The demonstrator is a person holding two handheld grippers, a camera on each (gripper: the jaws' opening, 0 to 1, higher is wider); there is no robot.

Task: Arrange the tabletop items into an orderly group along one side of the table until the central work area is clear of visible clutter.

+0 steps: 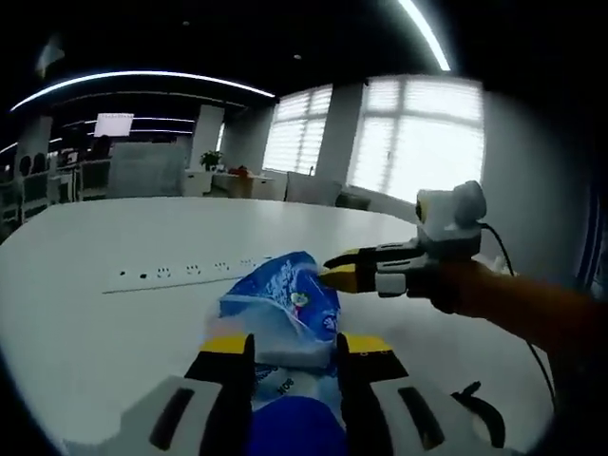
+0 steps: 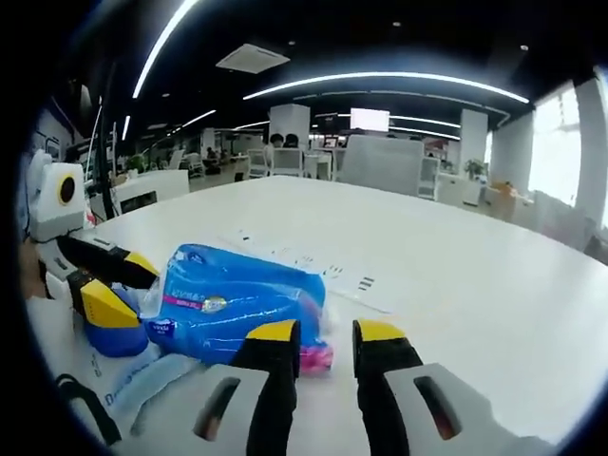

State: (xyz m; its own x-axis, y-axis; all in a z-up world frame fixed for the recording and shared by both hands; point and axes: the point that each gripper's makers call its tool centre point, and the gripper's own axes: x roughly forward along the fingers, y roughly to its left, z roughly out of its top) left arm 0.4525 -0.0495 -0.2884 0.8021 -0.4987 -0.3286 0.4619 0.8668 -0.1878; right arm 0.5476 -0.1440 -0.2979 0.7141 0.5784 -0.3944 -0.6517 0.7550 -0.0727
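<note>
Left gripper view: left gripper (image 1: 292, 356) clamps blue packet (image 1: 285, 309) at 6 o'clock on white table (image 1: 114, 313). Right gripper (image 2: 323, 347) narrowly parted, tips at packet's pink end; contact unclear.

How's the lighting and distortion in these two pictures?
Left gripper view: windows blown out, backlighting the blue pack; fisheye bends the ceiling light strips. Right gripper view: evenly lit, pack sharp, table edge curved, far office soft.
</note>
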